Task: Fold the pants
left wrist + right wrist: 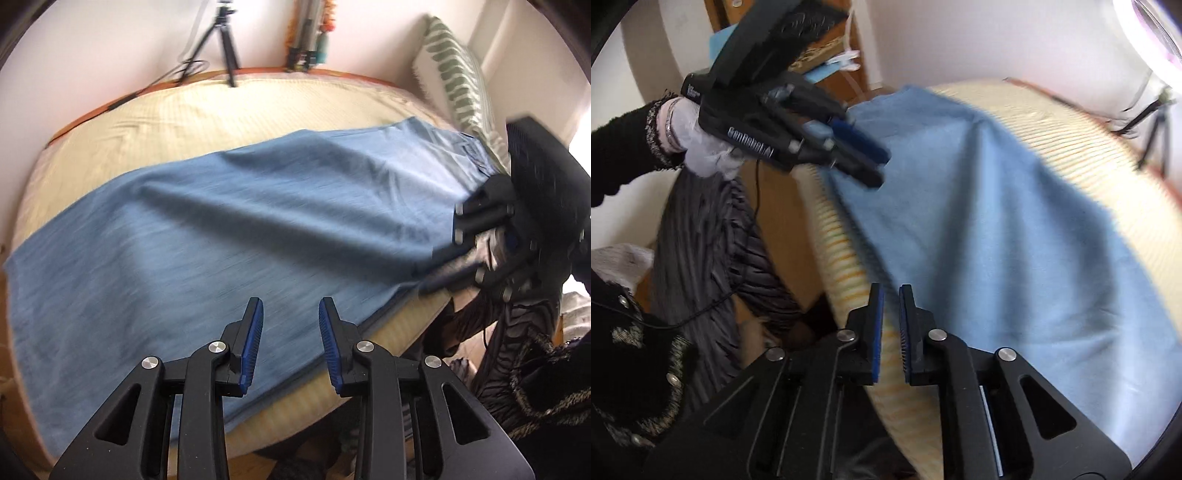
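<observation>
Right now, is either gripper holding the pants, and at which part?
No. The left gripper and right gripper stand empty above the blue pants.

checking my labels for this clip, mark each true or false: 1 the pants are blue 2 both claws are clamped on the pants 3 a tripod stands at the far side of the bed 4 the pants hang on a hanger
1. True: the pants are blue.
2. False: the left claw and right claw grip nothing; each shows an empty gap.
3. True: a tripod stands beyond the bed.
4. False: they lie spread on the bed.
</observation>
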A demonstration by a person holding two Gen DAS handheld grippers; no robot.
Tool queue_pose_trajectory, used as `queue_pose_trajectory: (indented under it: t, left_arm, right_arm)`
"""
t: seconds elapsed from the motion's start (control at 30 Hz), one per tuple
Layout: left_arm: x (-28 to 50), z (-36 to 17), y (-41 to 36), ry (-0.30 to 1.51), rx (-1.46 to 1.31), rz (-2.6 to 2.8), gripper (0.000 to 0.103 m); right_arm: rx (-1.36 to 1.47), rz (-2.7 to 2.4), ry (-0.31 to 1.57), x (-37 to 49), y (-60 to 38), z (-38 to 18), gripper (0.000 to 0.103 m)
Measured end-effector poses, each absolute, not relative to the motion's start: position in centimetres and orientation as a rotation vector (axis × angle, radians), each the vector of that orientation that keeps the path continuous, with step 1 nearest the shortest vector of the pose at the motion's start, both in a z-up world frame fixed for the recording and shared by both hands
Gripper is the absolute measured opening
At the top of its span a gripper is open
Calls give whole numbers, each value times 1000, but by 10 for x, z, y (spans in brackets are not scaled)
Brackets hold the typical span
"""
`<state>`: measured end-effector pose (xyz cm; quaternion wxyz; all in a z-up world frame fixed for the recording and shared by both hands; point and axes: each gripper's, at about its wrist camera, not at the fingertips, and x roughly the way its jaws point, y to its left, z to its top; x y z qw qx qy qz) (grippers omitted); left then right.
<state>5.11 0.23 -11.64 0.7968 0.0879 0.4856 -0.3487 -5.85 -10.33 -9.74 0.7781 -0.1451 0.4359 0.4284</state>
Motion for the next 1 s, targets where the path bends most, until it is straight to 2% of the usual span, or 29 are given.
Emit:
queue_pose_trajectory:
  t: [0.03, 0.07, 0.17, 0.2, 0.33, 0.47, 0.6, 0.73, 0.77, 0.83, 0.87, 0.9, 1.0]
  left_arm:
    - [51, -118, -5, 1042, 195, -769, 29]
    - [50, -120, -12, 1042, 201, -788, 29]
    - [49, -129, -28, 1054, 231, -818, 29]
    - [49, -133, -31, 1062, 247, -821, 29]
    - [51, -143, -35, 1090, 272, -804, 29]
    - [55, -146, -31, 1101, 246, -786, 29]
    - [55, -147, -31, 1105, 250, -788, 29]
    - [53, -147, -31, 1107, 252, -788, 29]
    - [53, -147, -31, 1109, 251, -789, 29]
    - [55, -146, -32, 1115, 248, -790, 29]
    - [56, -147, -32, 1116, 248, -791, 29]
    - [57, -147, -32, 1117, 249, -793, 29]
    - [58, -147, -32, 1115, 251, -800, 29]
  right_arm:
    - [-279, 905, 939, -56, -116, -92, 14]
    - [-241, 876, 938, -51, -133, -87, 20]
    - [-149, 695, 907, -31, -202, -71, 49]
    - [-110, 627, 895, -22, -231, -66, 51]
    - [-74, 381, 899, 12, -323, -63, 57]
    - [-22, 184, 972, 49, -406, -81, 71]
    - [93, 140, 1054, 77, -457, -102, 72]
    - [185, 204, 1061, 86, -465, -117, 72]
    - [181, 223, 1062, 87, -460, -119, 72]
    - [132, 259, 1073, 88, -447, -125, 54]
    - [100, 260, 1085, 88, -442, -129, 30]
    - [55, 241, 1095, 87, -435, -130, 23]
    - [14, 214, 1035, 78, -432, -117, 11]
